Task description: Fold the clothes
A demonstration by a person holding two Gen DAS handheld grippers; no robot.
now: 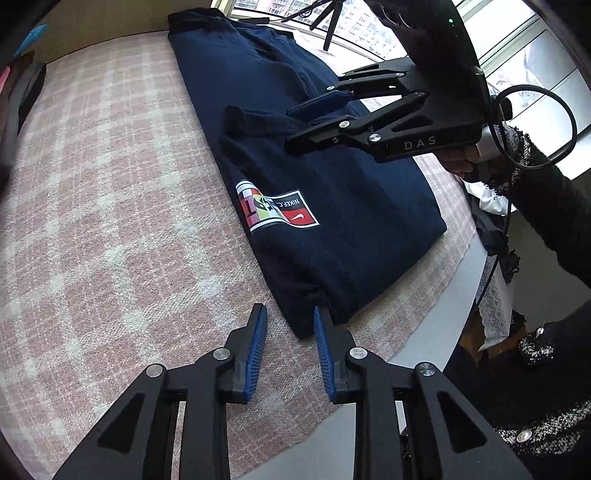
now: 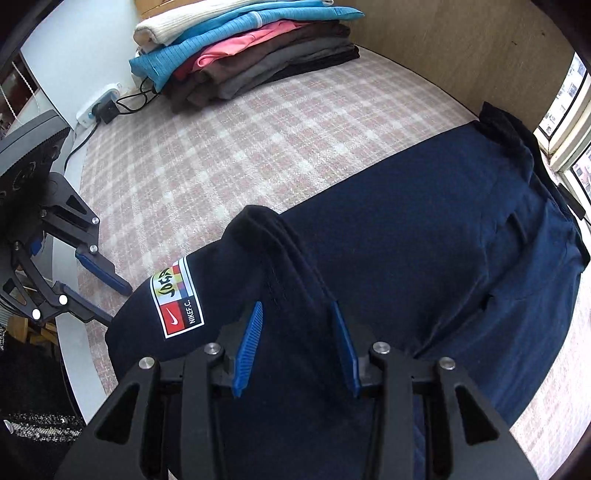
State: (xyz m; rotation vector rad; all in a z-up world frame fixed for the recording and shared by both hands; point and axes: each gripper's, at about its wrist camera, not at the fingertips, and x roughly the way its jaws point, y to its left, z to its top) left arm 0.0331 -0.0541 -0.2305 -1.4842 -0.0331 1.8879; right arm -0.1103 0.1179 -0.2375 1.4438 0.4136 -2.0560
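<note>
Left wrist view: navy garment (image 1: 332, 206) lies partly folded on the table (image 1: 110, 221); final fold apparently remains. Left gripper (image 1: 290, 314) and right gripper (image 1: 295, 129): jaws open, empty.

pink plaid cloth (image 2: 236, 147) over the table, white power strip (image 2: 96, 105) with a black plug and cable at the far corner, wood panel (image 2: 443, 48) behind, bright windows (image 1: 535, 55), black tripod (image 1: 328, 26) on the sill
</note>
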